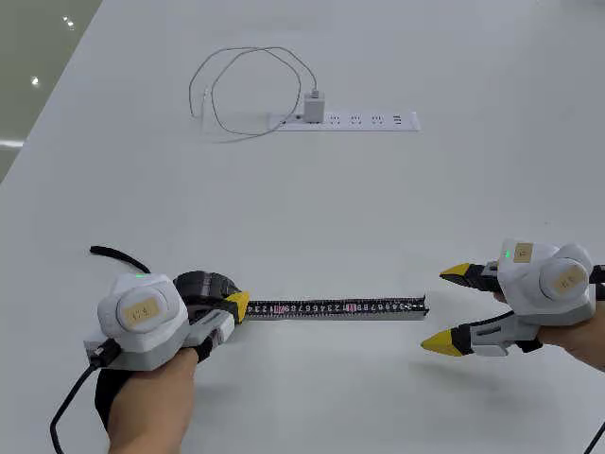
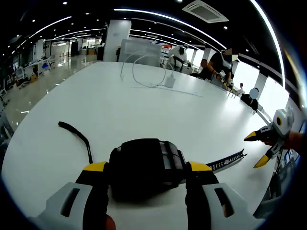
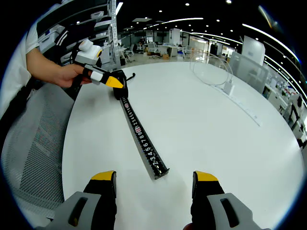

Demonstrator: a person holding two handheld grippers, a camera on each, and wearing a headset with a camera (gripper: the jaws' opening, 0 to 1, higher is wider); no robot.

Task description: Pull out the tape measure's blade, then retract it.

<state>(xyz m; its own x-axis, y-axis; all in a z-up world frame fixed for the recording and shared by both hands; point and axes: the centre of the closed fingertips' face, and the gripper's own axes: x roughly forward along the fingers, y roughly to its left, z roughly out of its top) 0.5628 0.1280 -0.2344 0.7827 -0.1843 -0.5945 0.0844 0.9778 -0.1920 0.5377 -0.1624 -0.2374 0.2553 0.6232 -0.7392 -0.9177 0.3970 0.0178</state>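
Left hand-held gripper (image 2: 147, 167) is clamped on the black tape measure (image 1: 202, 284), one jaw on each side of the case, near the front edge of the white table (image 1: 331, 189). The blade (image 1: 340, 308) lies out flat on the table, running from the case toward the right hand-held gripper (image 1: 444, 307). That one's jaws stand wide apart, holding nothing, just beyond the blade's tip (image 3: 162, 172) and not touching it.

So the pull looks done, and I'd say the retract is the step left. On handling: the case looks hard, chunky and fairly weighty. Smooth plastic could twist in the jaws, so a square grip across the sides suits it. The blade is thin, springy metal, likely to kink or whip back. It's best pinched at the tip, top and bottom, and fed home slowly. The loose strap (image 2: 76, 136) lies behind the case, clear of the blade.
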